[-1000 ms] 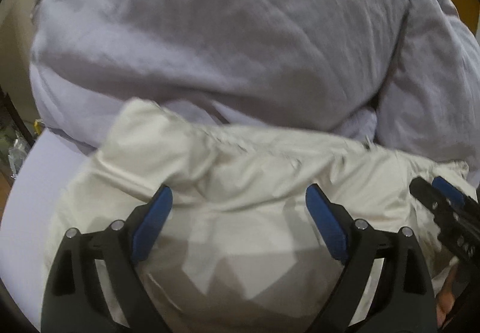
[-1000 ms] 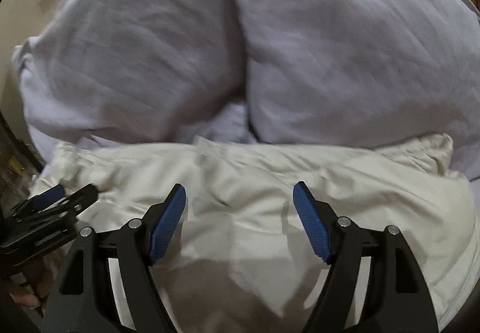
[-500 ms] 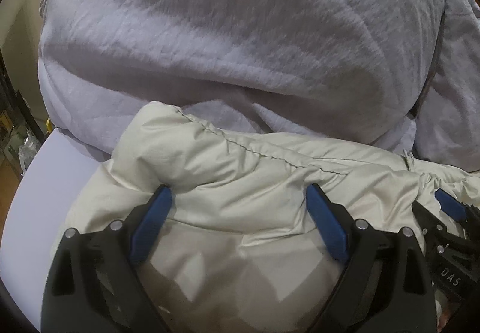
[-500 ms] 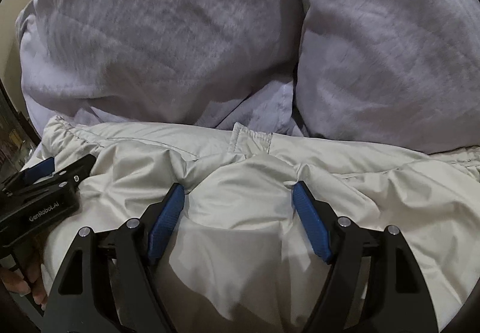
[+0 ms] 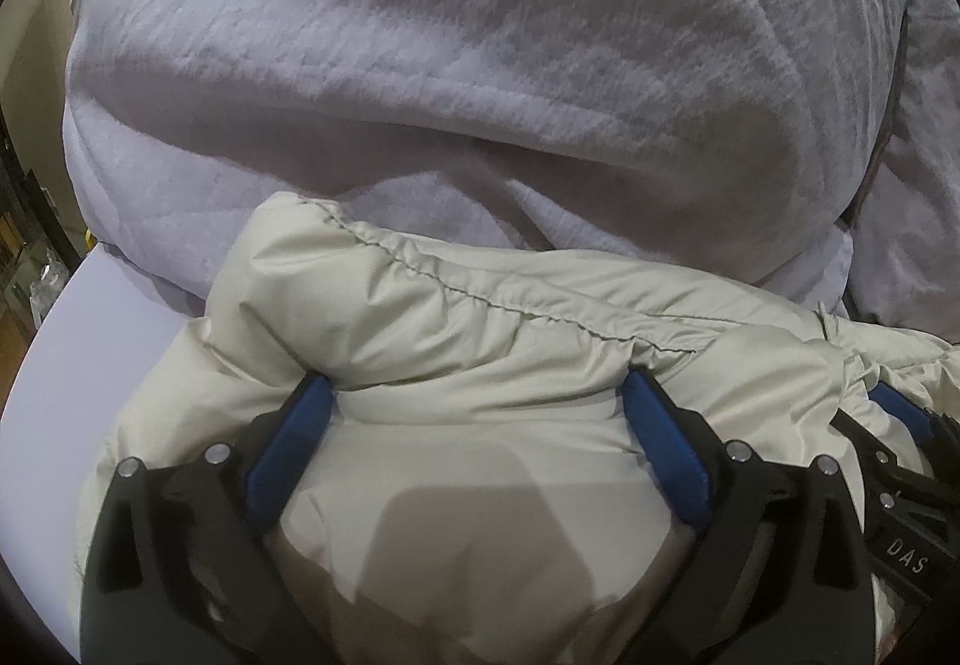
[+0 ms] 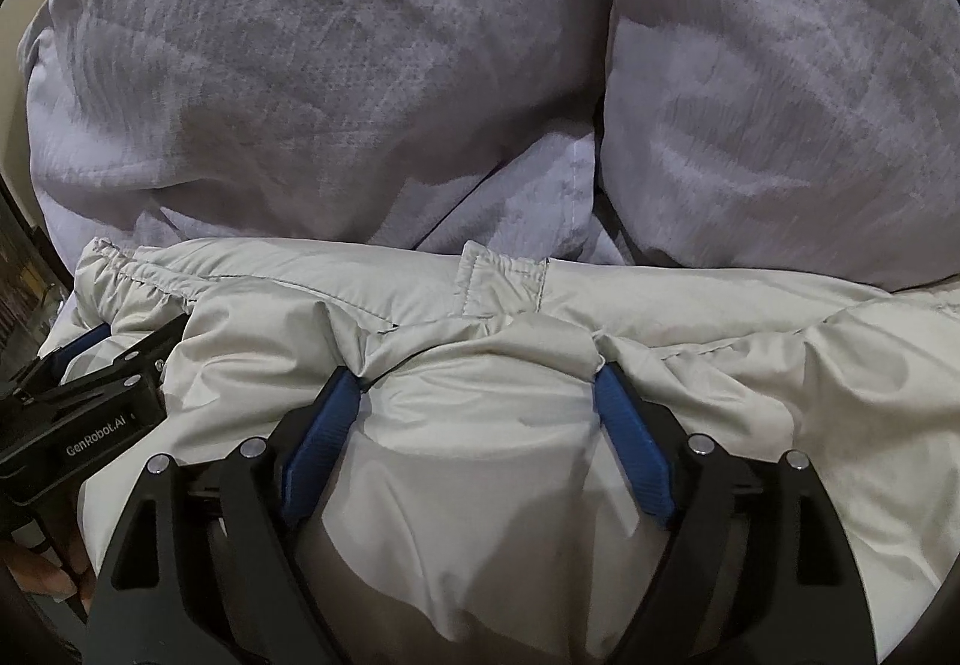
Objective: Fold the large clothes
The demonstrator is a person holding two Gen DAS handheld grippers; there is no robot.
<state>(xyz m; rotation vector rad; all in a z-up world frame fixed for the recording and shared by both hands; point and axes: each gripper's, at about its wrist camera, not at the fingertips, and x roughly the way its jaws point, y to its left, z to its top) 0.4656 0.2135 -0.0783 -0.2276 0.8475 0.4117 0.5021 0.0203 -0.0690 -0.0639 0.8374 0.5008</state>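
Lying across the near part of a pale lilac bed surface (image 5: pixel 90 365), the cream padded jacket (image 5: pixel 480 317) fills the lower half of both wrist views, its puffed fabric bunched into folds with a stitched seam running along its far edge. Behind it, touching that far edge, rises a heap of grey-lilac bedding (image 5: pixel 450 65), which the right wrist view shows as two rounded mounds with a dark cleft between them. The left gripper (image 5: pixel 474 407) points down onto the jacket; its jaws are opening, set wide apart, with a swell of jacket fabric between the blue pads (image 5: pixel 288 437) and the tips sunk into a fold. Whether the pads press the cloth cannot be told with certainty, but the fabric bulges freely between them. The right gripper (image 6: pixel 477 395) stands just beside it on the same garment, its jaws likewise opening and spread, its tips tucked under a ridge of fabric near a small sewn tab (image 6: pixel 501 284). In the right wrist view the left gripper appears at the lower left edge, with part of a hand (image 6: pixel 42 575) visible below it.
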